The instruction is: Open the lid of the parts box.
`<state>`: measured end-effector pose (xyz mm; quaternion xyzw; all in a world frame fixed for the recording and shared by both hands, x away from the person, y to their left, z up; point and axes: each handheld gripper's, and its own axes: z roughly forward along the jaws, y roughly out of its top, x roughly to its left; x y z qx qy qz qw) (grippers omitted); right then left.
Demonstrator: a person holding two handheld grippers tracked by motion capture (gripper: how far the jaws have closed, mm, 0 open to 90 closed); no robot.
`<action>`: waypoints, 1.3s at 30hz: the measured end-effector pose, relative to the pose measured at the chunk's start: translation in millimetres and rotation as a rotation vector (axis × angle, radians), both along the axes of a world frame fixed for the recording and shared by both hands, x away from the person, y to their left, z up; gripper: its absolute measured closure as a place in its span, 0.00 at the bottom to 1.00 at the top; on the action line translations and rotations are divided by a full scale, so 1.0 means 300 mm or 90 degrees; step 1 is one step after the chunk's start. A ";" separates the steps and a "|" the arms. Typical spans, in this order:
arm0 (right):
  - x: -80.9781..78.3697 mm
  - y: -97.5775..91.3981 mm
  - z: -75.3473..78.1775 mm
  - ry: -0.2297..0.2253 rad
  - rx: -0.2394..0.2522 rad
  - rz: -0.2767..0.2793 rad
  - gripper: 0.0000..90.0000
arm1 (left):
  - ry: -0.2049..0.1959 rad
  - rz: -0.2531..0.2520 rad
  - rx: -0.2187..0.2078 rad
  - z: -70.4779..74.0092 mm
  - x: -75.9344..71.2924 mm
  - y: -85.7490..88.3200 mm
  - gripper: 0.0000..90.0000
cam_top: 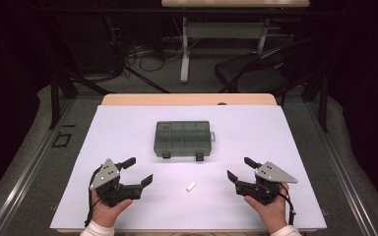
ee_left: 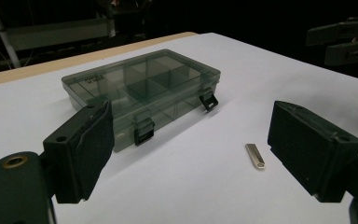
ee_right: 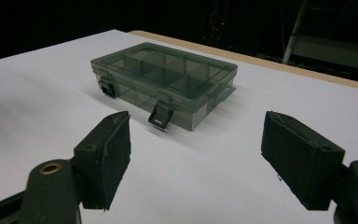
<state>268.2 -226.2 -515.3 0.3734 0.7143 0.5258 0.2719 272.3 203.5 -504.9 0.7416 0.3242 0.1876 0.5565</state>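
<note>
A smoky clear compartment box (cam_top: 182, 139) (ee_left: 142, 88) (ee_right: 165, 79) lies closed in the middle of the white tabletop (cam_top: 128, 123), its two black latches facing me. A small pale metal bar (cam_top: 191, 186) (ee_left: 255, 156) lies on the table in front of it, between my hands. My left gripper (cam_top: 138, 170) (ee_left: 191, 149) rests at the near left, open, nothing between its jaws. On the near right my right gripper (cam_top: 241, 168) (ee_right: 200, 154) is open too, with nothing in it, and points at the box.
A wooden table edge (cam_top: 187, 100) shows beyond the white sheet. Behind it stand a dark chair (cam_top: 256, 69) and a desk frame (cam_top: 187, 44) with floor cables. In the left gripper view the other gripper (ee_left: 347, 39) shows at the top right.
</note>
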 end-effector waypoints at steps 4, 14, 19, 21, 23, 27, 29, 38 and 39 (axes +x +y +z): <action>0.004 0.000 -0.006 0.008 -0.009 -0.001 0.26 | 0.007 0.004 0.004 -0.001 0.001 0.004 0.16; 0.022 0.008 -0.013 0.028 -0.025 0.005 0.28 | 0.018 0.016 0.019 -0.008 0.009 0.003 0.17; 0.033 0.009 -0.023 0.062 -0.051 0.006 0.31 | 0.034 0.022 0.039 -0.008 0.018 0.002 0.18; 0.037 0.011 -0.026 0.074 -0.068 0.004 0.32 | 0.046 0.024 0.042 -0.009 0.022 0.004 0.20; 0.042 0.017 -0.026 0.100 -0.078 0.007 0.32 | 0.059 0.028 0.039 -0.011 0.028 0.007 0.20; 0.054 0.031 -0.023 0.112 -0.081 0.014 0.37 | 0.083 0.037 0.035 -0.011 0.048 0.011 0.23; 0.063 0.036 -0.018 0.122 -0.080 0.013 0.39 | 0.101 0.041 0.032 -0.009 0.064 0.010 0.27; 0.130 0.053 -0.001 0.159 -0.081 0.023 0.45 | 0.172 0.050 0.041 0.001 0.139 -0.012 0.32; 0.139 0.056 0.003 0.161 -0.086 0.024 0.46 | 0.176 0.048 0.044 0.004 0.150 -0.017 0.32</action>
